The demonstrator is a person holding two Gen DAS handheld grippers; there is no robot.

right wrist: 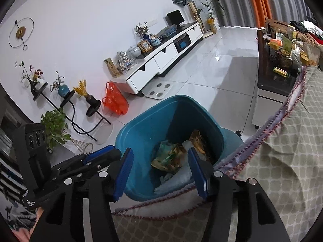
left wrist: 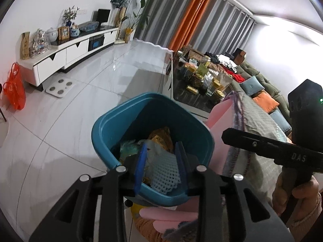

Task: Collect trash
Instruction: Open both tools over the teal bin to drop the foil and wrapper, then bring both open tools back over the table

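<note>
Both grippers hover over the blue bin [right wrist: 171, 121] beside the couch, left gripper [left wrist: 161, 161] narrowly parted above a white foam net [left wrist: 164, 173], right gripper [right wrist: 160, 173] wide and empty, placed apparently so released trash [right wrist: 171, 157] lands inside.

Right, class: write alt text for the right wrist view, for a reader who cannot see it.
Two blue-padded fingers of the right gripper stand apart, empty, over an open teal bin holding crumpled wrappers and white foam netting. The left gripper reaches in from the left, a patterned cloth drapes at right, and a white TV cabinet lines the far wall.
</note>
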